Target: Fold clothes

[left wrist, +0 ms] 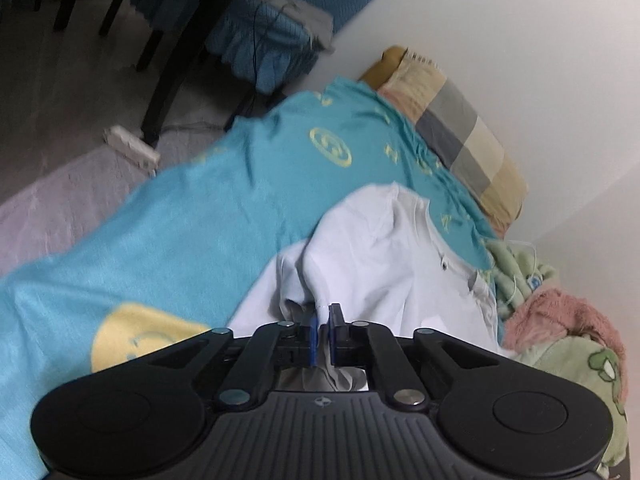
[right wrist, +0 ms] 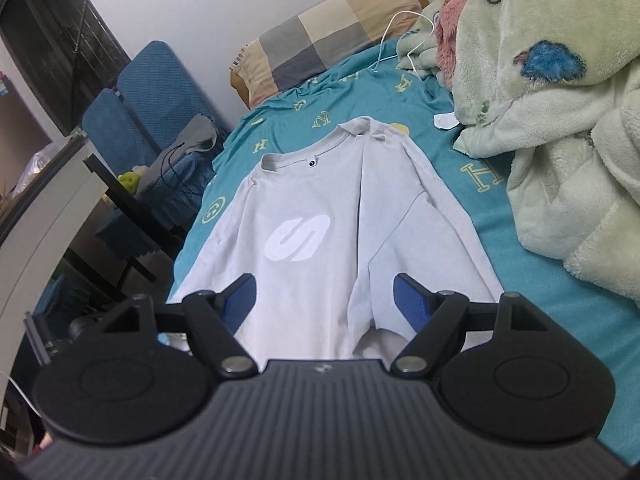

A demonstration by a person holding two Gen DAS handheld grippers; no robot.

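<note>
My left gripper's jaws are pressed together on a bunched edge of the white T-shirt, lifting that part into a soft ridge. My right gripper's jaws are spread wide and hold nothing; they hover over the shirt's lower half.

The T-shirt lies chest-up on a bed covered by a teal sheet with yellow letters and smiley faces, its collar toward the checked pillow. One side and its sleeve are already turned in over the chest, beside the pale oval logo.

I judge the cloth light, limp and not slippery: it sags and creases wherever it is lifted, so hems, seams and shoulder edges look like the surest places to pinch.

The bottom hem is hidden behind my right gripper's body. The left view is motion-blurred, and I cannot tell which part of the shirt the left jaws have caught. A fluffy green blanket crowds the bed's far side.
</note>
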